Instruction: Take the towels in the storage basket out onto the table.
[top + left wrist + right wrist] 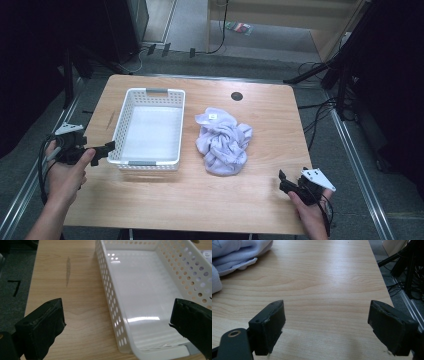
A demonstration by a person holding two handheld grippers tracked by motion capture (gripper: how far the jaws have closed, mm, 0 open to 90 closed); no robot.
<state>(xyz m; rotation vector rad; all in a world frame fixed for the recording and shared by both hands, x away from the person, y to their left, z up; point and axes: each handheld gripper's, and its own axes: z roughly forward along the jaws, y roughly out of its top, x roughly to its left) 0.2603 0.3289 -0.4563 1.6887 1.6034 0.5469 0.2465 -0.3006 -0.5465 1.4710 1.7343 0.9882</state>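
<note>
A: Where are your grippers?
B: My left gripper (pixel 102 151) hangs with jaws spread at the near left corner of the white perforated basket (pixel 148 129). My right gripper (pixel 285 181), jaws also apart, hovers over the tabletop (pixel 210 195), near the crumpled lavender garment (pixel 222 141) beside the basket.

One white perforated basket (pixel 150 127) sits on the one wooden table (pixel 260 195), with one crumpled pale lilac cloth (pixel 223 142) at its three o'clock. Two grippers: the left gripper (pixel 102 150) at eight o'clock, the right gripper (pixel 286 184) at five o'clock.
</note>
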